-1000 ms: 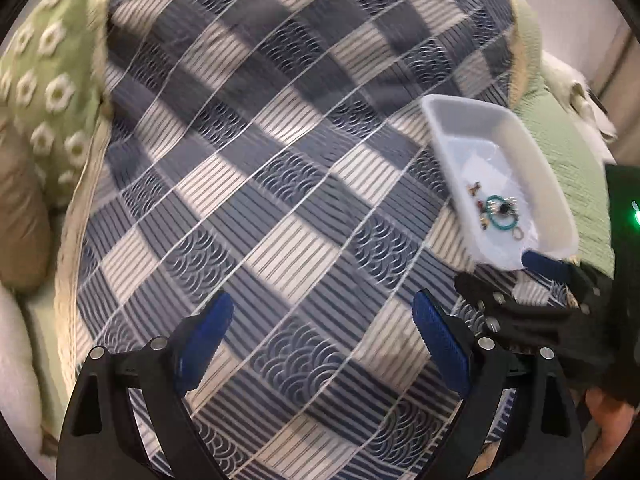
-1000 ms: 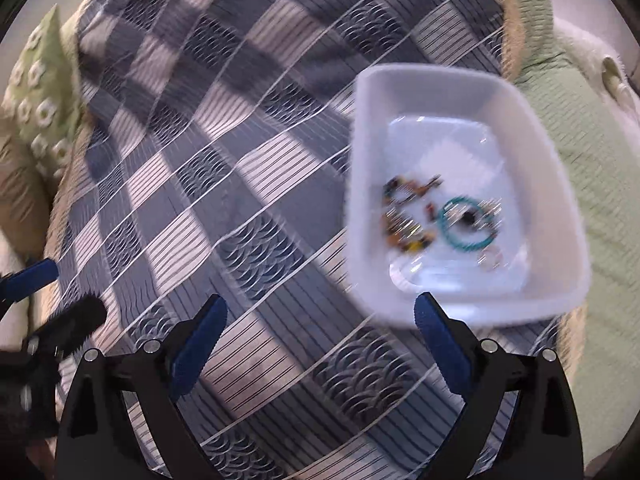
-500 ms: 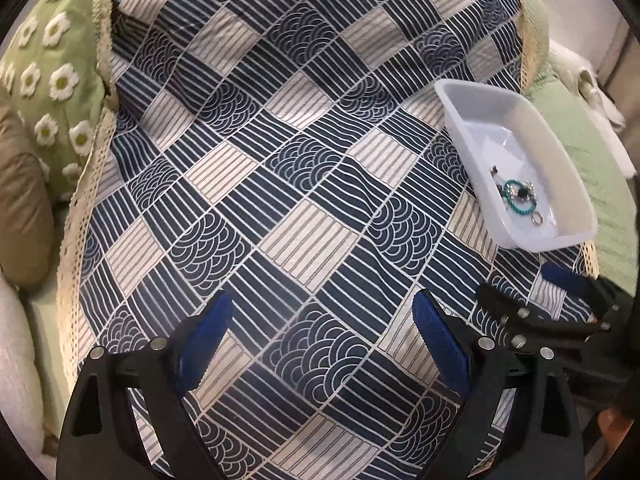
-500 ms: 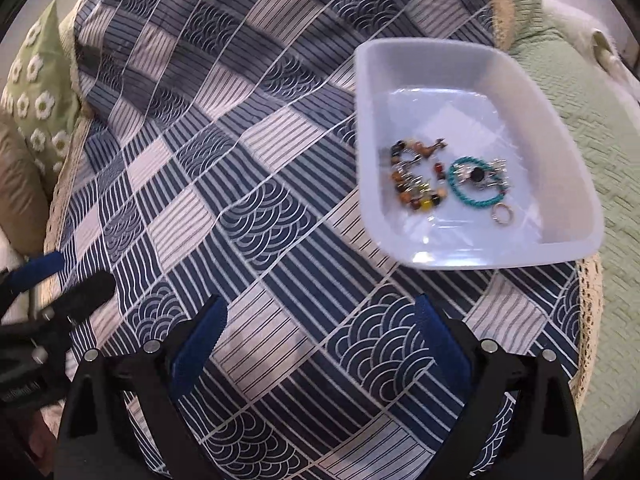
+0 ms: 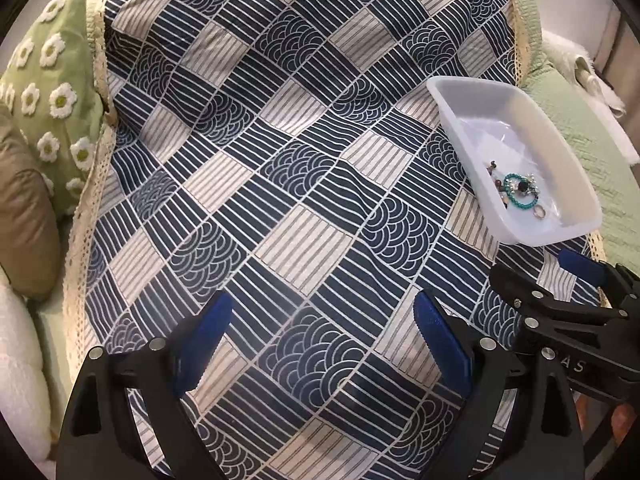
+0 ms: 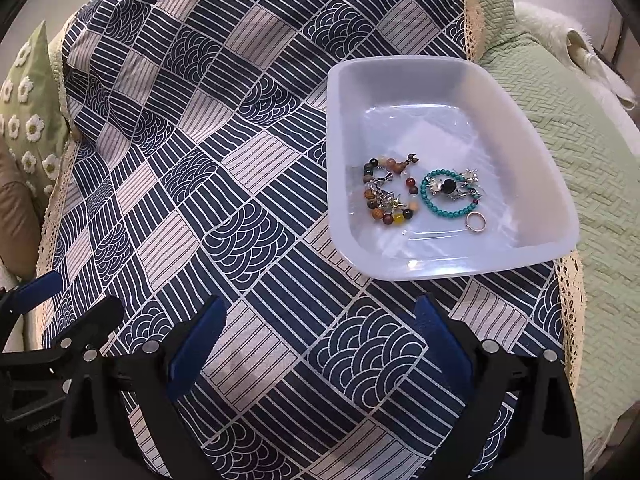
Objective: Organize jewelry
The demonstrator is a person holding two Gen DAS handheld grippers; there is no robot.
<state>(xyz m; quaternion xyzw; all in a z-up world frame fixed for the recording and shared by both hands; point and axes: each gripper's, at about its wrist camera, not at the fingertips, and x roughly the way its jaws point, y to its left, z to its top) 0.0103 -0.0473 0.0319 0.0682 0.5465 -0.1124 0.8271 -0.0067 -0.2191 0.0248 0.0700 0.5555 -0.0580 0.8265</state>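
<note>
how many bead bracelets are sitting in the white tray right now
2: a mixed-colour bracelet left of centre in the white tray, and a turquoise bracelet right of it. Charms on top may hide smaller pieces.

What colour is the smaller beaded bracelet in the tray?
Turquoise bracelet, clearest in the right wrist view.

The right gripper [image 5: 560,280], at about four o'clock in the left wrist view, has the white letters "AS" on its black body; the other letters are cut off.

Home — cushions [image 5: 52,80], patterned throw [image 5: 280,200]
</note>
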